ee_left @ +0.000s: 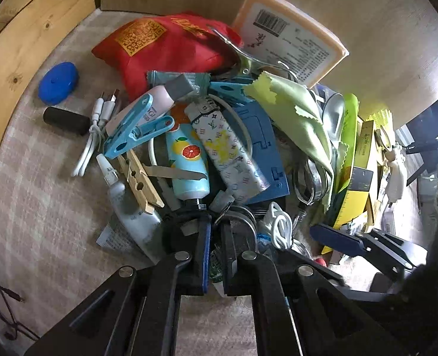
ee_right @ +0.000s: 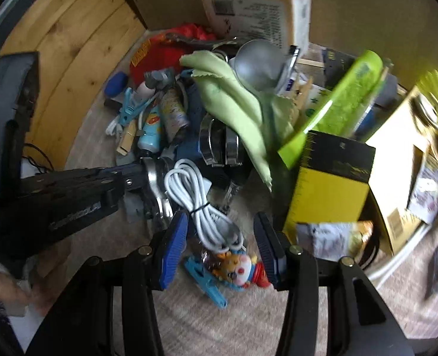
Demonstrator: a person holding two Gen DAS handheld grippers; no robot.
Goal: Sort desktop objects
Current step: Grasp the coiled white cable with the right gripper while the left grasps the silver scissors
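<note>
A heap of small desk items lies on a pale mat (ee_left: pixel 41 207). My left gripper (ee_left: pixel 216 237) points down into the heap with its jaws almost together, pinching a silver metal clasp (ee_right: pixel 157 187) at its tips. From the right wrist view it (ee_right: pixel 142 175) reaches in from the left. My right gripper (ee_right: pixel 220 246) hangs open above a coiled white cable (ee_right: pixel 198 204), a clown charm (ee_right: pixel 236 267) and a blue peg (ee_right: pixel 207 284), touching none. One of its fingers (ee_left: pixel 337 237) shows at the right of the left wrist view.
The pile holds a red pouch (ee_left: pixel 165 50), a peach tissue pack (ee_left: pixel 290 44), a green cloth (ee_left: pixel 296 112), a patterned lighter (ee_left: pixel 228 148), a citrus-print tube (ee_left: pixel 186 160) and a yellow-black box (ee_right: pixel 331 184). A blue disc (ee_left: pixel 57 81) lies apart. Wooden panels (ee_left: pixel 14 59) wall the left.
</note>
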